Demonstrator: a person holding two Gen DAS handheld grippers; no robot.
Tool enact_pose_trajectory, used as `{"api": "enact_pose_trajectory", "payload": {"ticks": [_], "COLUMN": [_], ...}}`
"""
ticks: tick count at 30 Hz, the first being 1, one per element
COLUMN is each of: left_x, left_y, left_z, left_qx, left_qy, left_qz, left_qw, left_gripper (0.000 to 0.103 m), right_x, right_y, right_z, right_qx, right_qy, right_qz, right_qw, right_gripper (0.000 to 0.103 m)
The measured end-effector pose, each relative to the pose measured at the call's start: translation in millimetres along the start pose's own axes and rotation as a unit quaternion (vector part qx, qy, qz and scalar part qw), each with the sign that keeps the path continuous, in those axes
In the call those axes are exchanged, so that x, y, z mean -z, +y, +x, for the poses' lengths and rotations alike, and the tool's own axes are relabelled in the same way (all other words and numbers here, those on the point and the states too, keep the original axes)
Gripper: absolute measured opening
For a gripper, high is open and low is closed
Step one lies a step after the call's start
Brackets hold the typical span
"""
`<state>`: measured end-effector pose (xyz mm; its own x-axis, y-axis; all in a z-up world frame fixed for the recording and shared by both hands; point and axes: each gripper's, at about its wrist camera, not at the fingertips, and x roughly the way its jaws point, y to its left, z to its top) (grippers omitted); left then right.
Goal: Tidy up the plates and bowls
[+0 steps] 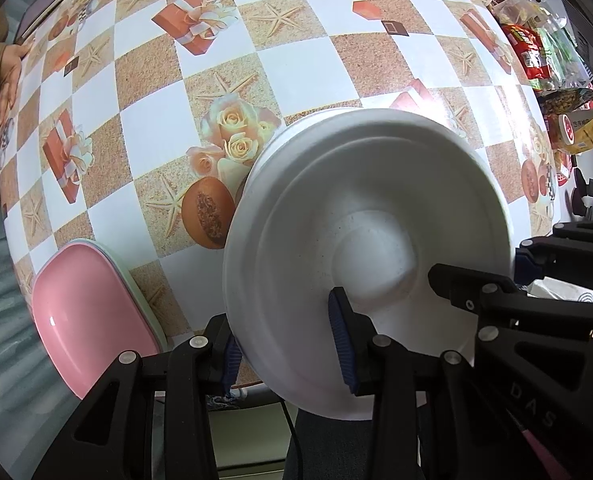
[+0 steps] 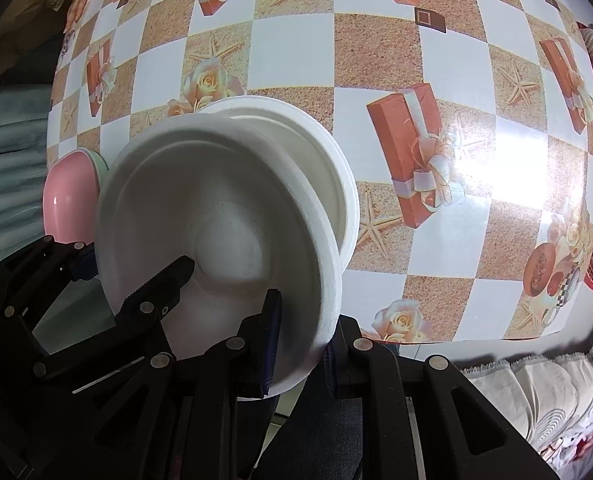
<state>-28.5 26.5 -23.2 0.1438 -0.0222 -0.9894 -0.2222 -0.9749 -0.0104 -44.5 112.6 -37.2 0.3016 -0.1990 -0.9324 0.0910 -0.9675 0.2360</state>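
Left gripper (image 1: pixel 286 344): clamped on the near rim of the white bowl (image 1: pixel 368 240), one blue pad (image 1: pixel 342 344) inside the wall, the other outside; pointing straight down.
Right gripper (image 2: pixel 302 344): closed on the same bowl's (image 2: pixel 216 240) rim at its right side, one pad inside, one outside, tilted steeply downward.
White bowl: held between both grippers above the near edge of the counter (image 1: pixel 296 68), tilted so that its inside faces the cameras; faint dark specks on the inner surface.
Second white bowl (image 2: pixel 328 168): seen in the right wrist view just behind and partly nested against the held one; whether touching the counter, cannot tell.
Pink plate (image 1: pixel 84 312): at the counter's near left edge, lying on a pale green one (image 1: pixel 136 276) whose rim peeks out beneath; just left of the held bowl.
Counter: covered by a checked cloth with starfish, roses and gift boxes.
Far right edge: snack packets (image 1: pixel 528 52) and boxes crowded together.
Far left: a hand (image 1: pixel 10 76) with a brown sleeve, resting at the counter's edge.
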Motion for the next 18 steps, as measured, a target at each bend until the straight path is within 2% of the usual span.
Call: {"api": "enact_pose_trajectory", "payload": {"ticks": [18], "left_x": [0.4], "left_y": [2.1], "left_z": [-1.4], "left_qx": [-0.002], "left_qy": [-0.002], "left_qz": [0.0], "left_qw": [1.0], "left_gripper": [0.042], "right_x": [-3.8], "right_y": [-2.2], "right_z": [-1.9], "right_qx": [0.002], "right_qy": [-0.002], "right_qz": [-0.003], "right_qw": [1.0], "right_gripper": [0.021]}}
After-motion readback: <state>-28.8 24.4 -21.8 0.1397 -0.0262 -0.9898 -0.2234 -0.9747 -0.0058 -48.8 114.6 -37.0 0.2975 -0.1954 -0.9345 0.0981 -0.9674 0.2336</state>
